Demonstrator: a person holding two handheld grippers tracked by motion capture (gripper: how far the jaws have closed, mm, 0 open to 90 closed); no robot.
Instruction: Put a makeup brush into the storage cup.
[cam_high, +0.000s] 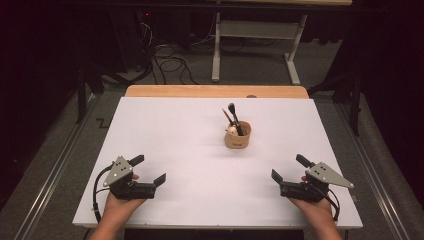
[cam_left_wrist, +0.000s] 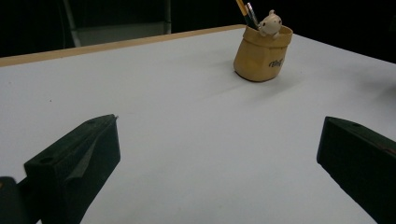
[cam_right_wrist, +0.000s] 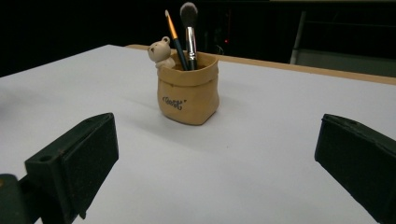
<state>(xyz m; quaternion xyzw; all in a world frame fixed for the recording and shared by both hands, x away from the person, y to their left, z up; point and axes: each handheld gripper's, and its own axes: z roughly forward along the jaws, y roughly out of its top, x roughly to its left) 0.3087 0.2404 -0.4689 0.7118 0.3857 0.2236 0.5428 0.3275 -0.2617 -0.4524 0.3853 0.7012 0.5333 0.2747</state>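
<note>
Left claw (cam_high: 149, 170): jaws spread wide, holding nothing, low at the bench's 7 o'clock corner.
Right claw (cam_high: 288, 168): jaws spread wide, holding nothing, low at the 5 o'clock corner.
Brush pot (cam_high: 237, 135): tan sack-shaped holder with a small bear figure (cam_right_wrist: 161, 52) on its rim, standing upright a little past the centre of the white bench (cam_high: 165, 130).
Bearing: pot lies toward 1 o'clock from the left claw, toward 11 o'clock from the right; the right claw looks somewhat nearer.
Long axis: brushes stand near vertical, handles down.
Count: two claws, one pot, one bear, two brushes — a fluffy makeup brush (cam_right_wrist: 189, 28) and a thin paintbrush (cam_right_wrist: 173, 33).
</note>
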